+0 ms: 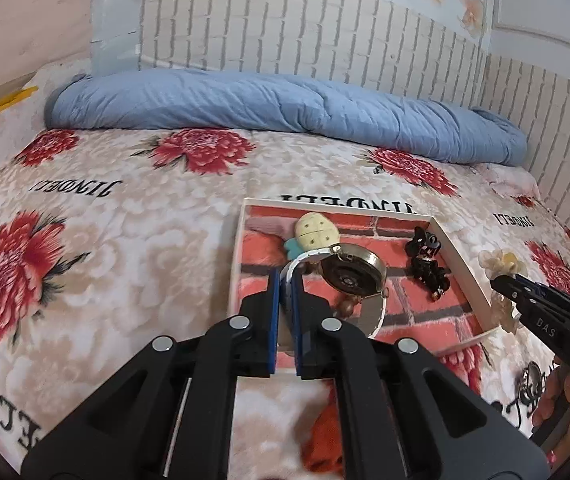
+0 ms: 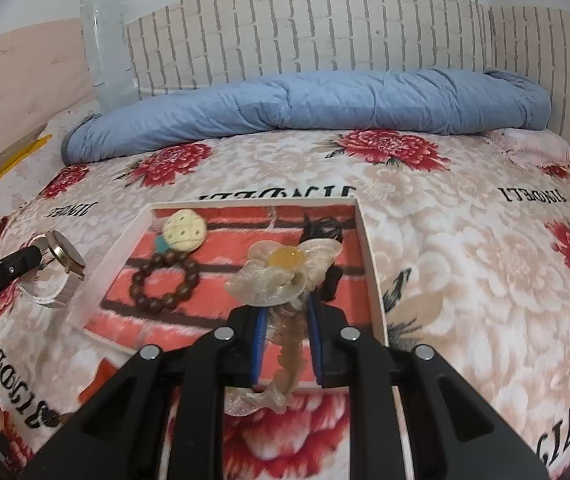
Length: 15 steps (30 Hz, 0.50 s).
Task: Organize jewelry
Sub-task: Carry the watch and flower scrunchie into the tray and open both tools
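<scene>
My left gripper [image 1: 285,280] is shut on the pale band of a gold-cased wristwatch [image 1: 353,276], which hangs over the near left part of the white tray [image 1: 341,208] lined with a red brick print. In the right wrist view the watch [image 2: 65,256] sits off the tray's left side. My right gripper [image 2: 287,308] is shut on a translucent flower hair clip [image 2: 285,268] with a yellow centre, above the tray [image 2: 369,260]. In the tray lie a cream pineapple-shaped clip [image 2: 185,234], a brown bead bracelet [image 2: 165,284] and a black clip [image 2: 321,228].
The tray rests on a floral bedspread [image 1: 105,240]. A rolled blue quilt [image 1: 285,104] lies along the far side under a brick-pattern wall [image 2: 305,28]. An orange item [image 1: 325,440] lies near the tray's front. A small metal piece [image 1: 529,376] sits by a person's hand [image 1: 557,400].
</scene>
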### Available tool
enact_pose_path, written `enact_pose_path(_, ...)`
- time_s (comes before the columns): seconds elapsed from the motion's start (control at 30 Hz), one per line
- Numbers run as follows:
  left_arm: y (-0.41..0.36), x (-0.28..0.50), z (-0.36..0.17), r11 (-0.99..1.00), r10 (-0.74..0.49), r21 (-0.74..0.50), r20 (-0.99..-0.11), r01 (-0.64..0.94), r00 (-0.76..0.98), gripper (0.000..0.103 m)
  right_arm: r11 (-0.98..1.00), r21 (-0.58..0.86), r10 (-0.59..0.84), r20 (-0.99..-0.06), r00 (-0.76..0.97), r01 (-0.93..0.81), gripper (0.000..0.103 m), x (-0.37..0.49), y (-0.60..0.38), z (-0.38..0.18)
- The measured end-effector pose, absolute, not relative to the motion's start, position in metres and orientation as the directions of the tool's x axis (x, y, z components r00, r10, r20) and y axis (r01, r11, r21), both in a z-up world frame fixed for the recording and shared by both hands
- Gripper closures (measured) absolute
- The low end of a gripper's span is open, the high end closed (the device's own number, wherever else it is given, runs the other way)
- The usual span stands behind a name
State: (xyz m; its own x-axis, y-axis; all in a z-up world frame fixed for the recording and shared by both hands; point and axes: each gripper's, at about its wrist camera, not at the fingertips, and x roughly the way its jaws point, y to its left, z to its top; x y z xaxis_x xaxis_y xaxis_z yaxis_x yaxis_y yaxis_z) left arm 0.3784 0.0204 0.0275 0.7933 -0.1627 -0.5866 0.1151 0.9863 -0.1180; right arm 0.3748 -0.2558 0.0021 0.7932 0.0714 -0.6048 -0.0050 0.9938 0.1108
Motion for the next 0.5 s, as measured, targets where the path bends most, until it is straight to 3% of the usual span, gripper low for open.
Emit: enact_pose_path(0.5, -0.019, 0.437, -0.025, 0.989, -0.131, -0.036, -0.657, 0.143, 0.743, 0.097, 0.993, 0.114, 0.074, -0.674, 0.735, 0.004, 0.084, 0.421, -0.268, -0.04)
